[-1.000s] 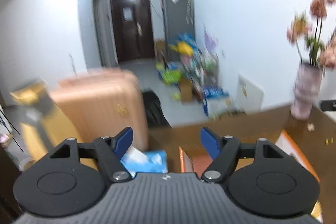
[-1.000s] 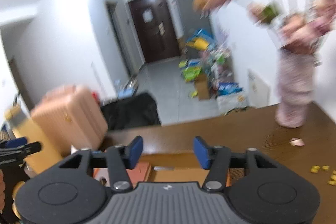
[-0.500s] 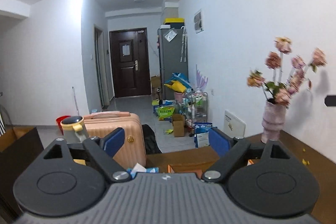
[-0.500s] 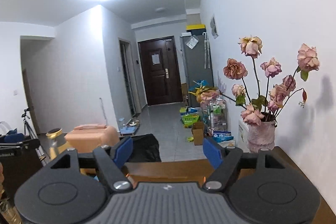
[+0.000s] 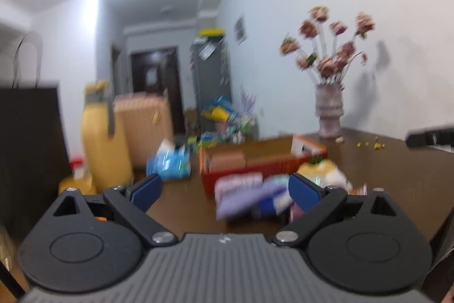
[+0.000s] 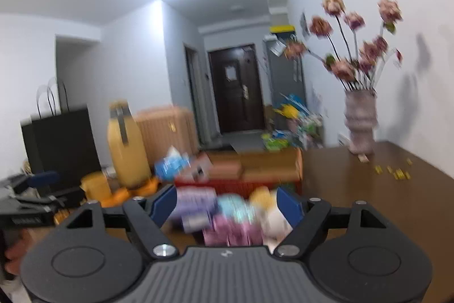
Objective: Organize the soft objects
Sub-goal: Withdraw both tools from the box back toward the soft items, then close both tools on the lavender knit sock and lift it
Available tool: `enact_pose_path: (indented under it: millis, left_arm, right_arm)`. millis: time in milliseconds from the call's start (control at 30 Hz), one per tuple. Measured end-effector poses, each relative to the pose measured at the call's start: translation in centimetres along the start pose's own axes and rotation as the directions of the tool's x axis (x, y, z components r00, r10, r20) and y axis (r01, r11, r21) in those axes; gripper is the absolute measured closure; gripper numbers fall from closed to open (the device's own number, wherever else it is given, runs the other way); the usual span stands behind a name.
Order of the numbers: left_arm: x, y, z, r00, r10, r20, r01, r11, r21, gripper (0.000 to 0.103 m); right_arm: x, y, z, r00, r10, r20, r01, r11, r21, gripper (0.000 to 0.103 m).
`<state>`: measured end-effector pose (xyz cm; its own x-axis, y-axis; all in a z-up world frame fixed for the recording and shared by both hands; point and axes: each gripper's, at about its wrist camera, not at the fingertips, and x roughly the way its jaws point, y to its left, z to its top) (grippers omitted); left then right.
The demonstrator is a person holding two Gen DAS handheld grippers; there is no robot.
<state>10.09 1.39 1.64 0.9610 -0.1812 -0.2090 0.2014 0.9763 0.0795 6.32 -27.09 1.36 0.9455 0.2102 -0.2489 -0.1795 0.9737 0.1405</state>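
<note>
Jaws of both grippers opening, empty, before blurred soft packs (image 6: 227,217): lilac, turquoise, pink, yellow-white.

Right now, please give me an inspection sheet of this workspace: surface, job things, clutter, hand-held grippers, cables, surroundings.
Surface: brown table, crumbs near vase.
Job things: blurred soft packs before open box.
Clutter: vase, yellow jug, tissue pack.
Grippers: left hand-held gripper opening, right hand-held gripper opening; neither presses on anything.
Cables: nothing seen.
Surroundings: suitcase, dark door, floor pile by wall.
</note>
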Motion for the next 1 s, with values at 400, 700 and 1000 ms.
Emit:
enact_pose_path:
  millis: [400,700,1000]
  left_arm:
    - [2.0,0.9,-2.8,0.994,-0.035,-0.105,0.033,0.999,-0.026,0.005]
    - [8.5,2.5,-2.9,0.975,-0.071,-0.208,0.045,0.991,-0.13,0.01]
    - [21.3,7.5,-1.0,0.914,-0.259,-0.311,0.127,0.913,-0.388,0.02]
  right_arm:
    - [2.6,1.6,-4.2,0.996,-0.011,-0.088,0.008,0.999,-0.031,0.027]
    - [8.8,0.6,-2.7,0.987,0.017,-0.163,-0.016,1.0,0.007,0.029]
    - [23.2,0.5,1.0,0.964,0.157,-0.213,-0.131,0.983,0.13,0.041]
